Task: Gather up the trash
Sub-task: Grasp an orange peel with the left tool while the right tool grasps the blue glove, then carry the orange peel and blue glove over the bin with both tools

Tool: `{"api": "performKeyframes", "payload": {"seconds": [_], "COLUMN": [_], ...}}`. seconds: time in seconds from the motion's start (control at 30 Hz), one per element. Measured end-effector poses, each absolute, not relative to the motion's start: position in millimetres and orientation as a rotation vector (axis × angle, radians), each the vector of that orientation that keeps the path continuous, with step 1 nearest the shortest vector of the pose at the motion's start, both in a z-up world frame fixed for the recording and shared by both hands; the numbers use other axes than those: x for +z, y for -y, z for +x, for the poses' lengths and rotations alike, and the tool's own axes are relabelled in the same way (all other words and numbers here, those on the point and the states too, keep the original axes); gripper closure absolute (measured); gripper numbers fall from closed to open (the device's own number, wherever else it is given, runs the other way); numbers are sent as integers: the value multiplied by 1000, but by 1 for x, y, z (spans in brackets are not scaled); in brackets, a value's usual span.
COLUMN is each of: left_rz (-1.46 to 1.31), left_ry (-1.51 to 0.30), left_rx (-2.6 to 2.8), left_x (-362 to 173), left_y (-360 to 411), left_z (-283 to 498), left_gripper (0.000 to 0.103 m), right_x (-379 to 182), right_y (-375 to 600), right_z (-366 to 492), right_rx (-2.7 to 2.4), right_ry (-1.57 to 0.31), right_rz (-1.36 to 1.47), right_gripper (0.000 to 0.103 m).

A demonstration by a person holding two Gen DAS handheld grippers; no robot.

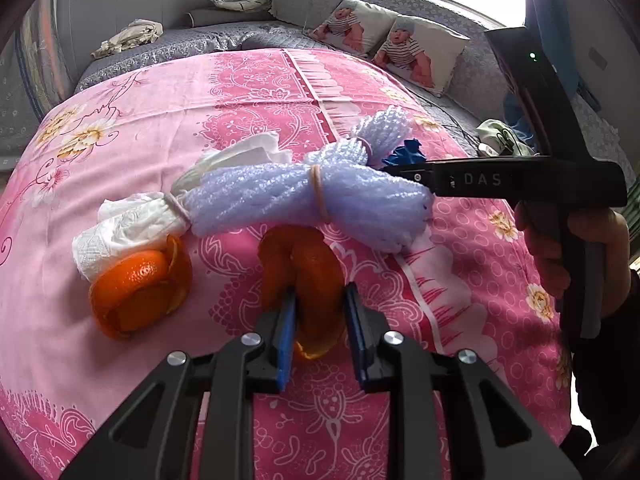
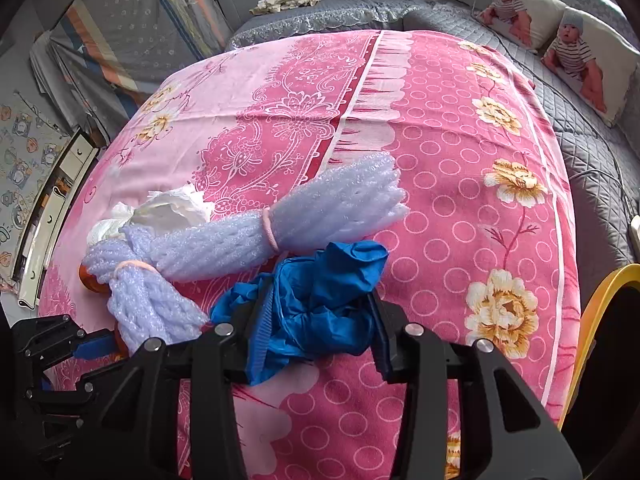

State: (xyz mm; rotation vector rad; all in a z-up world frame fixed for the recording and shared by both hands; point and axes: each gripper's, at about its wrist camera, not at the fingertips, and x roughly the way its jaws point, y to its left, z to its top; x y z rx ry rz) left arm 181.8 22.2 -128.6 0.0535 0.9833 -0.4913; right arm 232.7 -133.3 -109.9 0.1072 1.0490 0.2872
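Fingers (image 1: 320, 300) pinching orange peel (image 1: 316, 276) (right: blue glove (image 2: 320, 300))

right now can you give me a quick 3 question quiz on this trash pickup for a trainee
1. What does the left gripper have between its pads?
2. True or false: the right gripper is closed on the crumpled blue glove.
3. What binds the white foam netting? A) tape B) rubber bands C) string

Key
1. A piece of orange peel.
2. True.
3. B; one rubber band shows mid-bundle.
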Motion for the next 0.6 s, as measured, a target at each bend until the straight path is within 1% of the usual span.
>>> {"api": "performKeyframes", "payload": {"seconds": [0.13, 0.27, 0.4, 0.6], "left_rz": [48, 30, 19, 4], "left_ry": [-979, -972, -965, -953], "left_rx": [-493, -498, -505, -517], "left_x": [-127, -122, -118, -110], "left_y": [-22, -26, -29, -33], "left_z": [181, 179, 176, 169], "left_gripper": [83, 84, 85, 85], "right_x": [-107, -105, -101, -89], "right_y": [137, 140, 146, 159], "right_z": [230, 227, 221, 211], "right_rx": [302, 310, 309, 313], "right_ry": [-1036, -1023, -1002, -966], "right_rz": [122, 128, 142, 175], "right_gripper": [79, 87, 91, 92]}}
